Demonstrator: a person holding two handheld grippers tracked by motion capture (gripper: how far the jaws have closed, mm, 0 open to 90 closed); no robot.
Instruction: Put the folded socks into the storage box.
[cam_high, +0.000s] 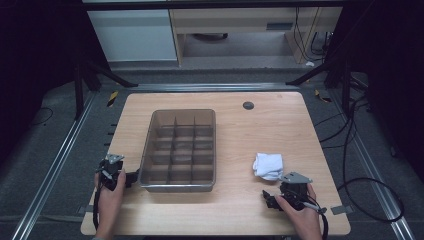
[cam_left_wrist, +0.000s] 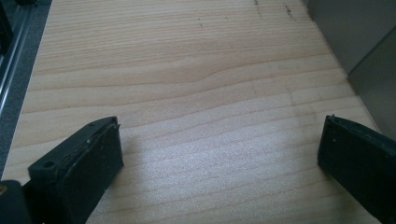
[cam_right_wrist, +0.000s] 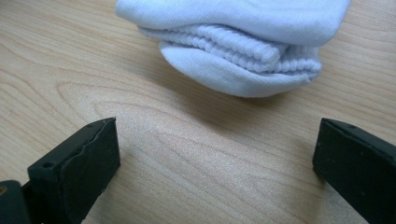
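A folded white sock bundle (cam_high: 268, 166) lies on the wooden table (cam_high: 240, 130) at the right. My right gripper (cam_high: 286, 189) rests just on the near side of it, held by a hand. In the right gripper view the sock bundle (cam_right_wrist: 233, 42) lies a short way ahead of the right gripper (cam_right_wrist: 215, 158), whose jaws stand wide apart with bare wood between them. My left gripper (cam_high: 116, 172) sits at the table's left, beside the near left corner of a grey divided bin (cam_high: 180, 187). The left gripper (cam_left_wrist: 219, 154) is open over bare wood, with the bin's wall (cam_left_wrist: 355, 37) to its right.
The bin has several empty compartments (cam_high: 184, 147) and takes up the middle left of the table. A dark round cable port (cam_high: 248, 105) sits near the far edge. Black cables (cam_high: 350, 150) lie on the floor to the right. The table's left edge (cam_left_wrist: 28, 74) is close to the left gripper.
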